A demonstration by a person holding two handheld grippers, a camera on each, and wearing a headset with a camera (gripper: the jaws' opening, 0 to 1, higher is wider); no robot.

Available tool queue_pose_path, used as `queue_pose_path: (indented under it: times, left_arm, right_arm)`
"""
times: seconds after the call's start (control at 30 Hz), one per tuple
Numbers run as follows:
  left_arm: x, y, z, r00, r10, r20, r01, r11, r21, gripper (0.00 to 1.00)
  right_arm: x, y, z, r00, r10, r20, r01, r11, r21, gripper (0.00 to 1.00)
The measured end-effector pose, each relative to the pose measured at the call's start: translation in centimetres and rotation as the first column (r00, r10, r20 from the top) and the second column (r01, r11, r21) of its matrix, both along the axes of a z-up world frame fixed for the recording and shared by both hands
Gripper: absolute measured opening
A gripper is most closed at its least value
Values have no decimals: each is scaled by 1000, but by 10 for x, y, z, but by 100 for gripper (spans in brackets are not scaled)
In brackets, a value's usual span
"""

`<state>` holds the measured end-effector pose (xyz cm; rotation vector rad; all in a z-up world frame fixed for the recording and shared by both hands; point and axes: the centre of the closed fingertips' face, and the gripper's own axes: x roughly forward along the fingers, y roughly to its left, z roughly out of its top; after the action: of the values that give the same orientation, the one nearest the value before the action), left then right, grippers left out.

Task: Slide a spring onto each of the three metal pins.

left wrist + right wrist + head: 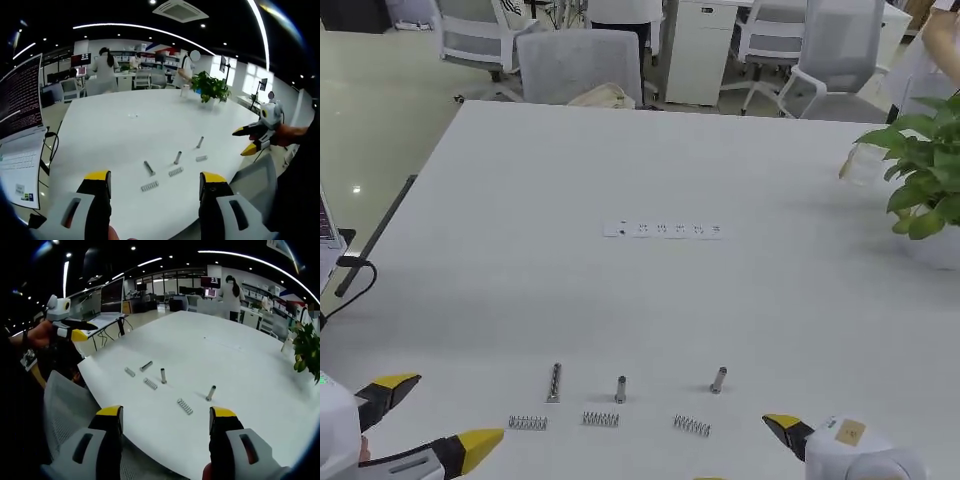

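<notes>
White tabletop (720,300) stretches across an open office, with chairs (582,62) along its far side and a potted plant (925,170) at the far right. The left gripper (155,177) and right gripper (166,413) hover off the near edge, each with jaws spread wide and empty. Close to that edge sit the pins: the left pin (554,383) lies flat, the middle pin (620,389) stands upright, and the right pin (718,379) looks tilted (hard to be sure). Just nearer lie the left spring (527,422), middle spring (600,419) and right spring (691,425), none yet on a pin. Likely trouble: a spring pinched too hard may squirt from the jaws or deform, and a careless nudge could topple a standing pin or roll the flat one away.
</notes>
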<state>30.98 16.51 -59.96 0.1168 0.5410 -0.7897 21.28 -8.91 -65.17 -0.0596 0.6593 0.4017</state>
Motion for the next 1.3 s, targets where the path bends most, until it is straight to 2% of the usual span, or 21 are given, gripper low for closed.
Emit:
queue_pose_path:
  times: [0.2,0.37,0.6,0.9,1.17,1.3]
  left_arm:
    - [2,-5,-5,1000,-24,-12,24,1000,8,68]
    - [9,-6,-8,999,-35,-13,35,999,16,68]
    - [26,-11,-9,999,-42,-8,42,999,22,67]
    - [49,-24,-12,997,-77,-3,77,996,38,66]
    - [69,-33,-12,996,-87,5,87,996,33,64]
    - [78,-37,-12,997,-80,-1,80,997,11,62]
  right_arm:
    - [-3,-3,-2,1000,-13,-6,13,1000,-1,69]
    - [-3,-4,-3,1000,-20,-6,20,1000,0,69]
    - [-1,-9,-3,999,-34,-8,34,999,1,69]
    - [1,-12,-3,999,-39,-7,39,999,0,69]
    - [-1,-15,-5,999,-47,-15,47,999,-1,68]
    - [0,-16,-5,998,-53,-16,53,999,0,68]
